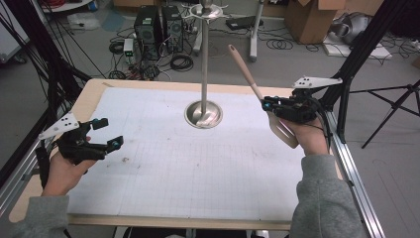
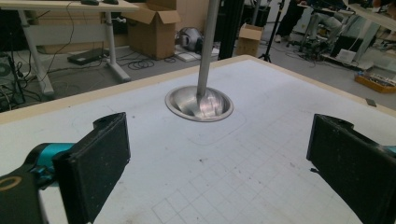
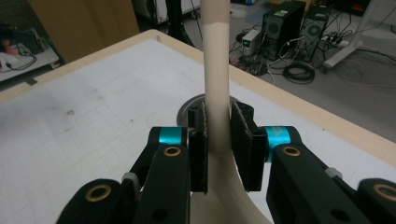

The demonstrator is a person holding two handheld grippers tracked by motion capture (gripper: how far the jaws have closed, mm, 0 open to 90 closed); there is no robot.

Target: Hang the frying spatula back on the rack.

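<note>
Table [image 1: 163, 198] w/ white grid mat [image 1: 198, 168] covers most of the high view; pale wood edge shows round the mat. Floor beyond it is cluttered: cables, computer towers [image 1: 158, 25], cardboard boxes [image 1: 317, 17].

Metal stand [image 1: 203, 59]: tall thin pole rising upright from a round shiny base [image 1: 203, 115], which sits on the far-centre part of the mat. In left gripper view the base [image 2: 199, 103] is straight ahead, mid-distance, pole [image 2: 208, 44] running out the top of frame.

Person's forearms in grey sleeves [image 1: 322, 198] come in from the bottom, one each side.

Right gripper [image 1: 270, 105], at the right side of the table near the edge, is clamped on a spatula [image 1: 257, 91]. Spatula is beige/pale, handle tilted up and away toward the stand's pole but well apart from it; its flat blade [image 1: 283, 131] hangs low, by the person's hand, above the mat. In right gripper view both black pads press the spatula's neck [image 3: 218, 116] from either side, handle going up out of frame, blade widening below the jaws. Stand base is partly hidden behind the pads.

Left gripper [image 1: 110, 133], at the left side of the table, hovers over the mat w/ jaws wide apart, nothing between them. Left gripper view confirms: the two black pads [image 2: 100, 163] stand far apart, bare mat between.
</note>
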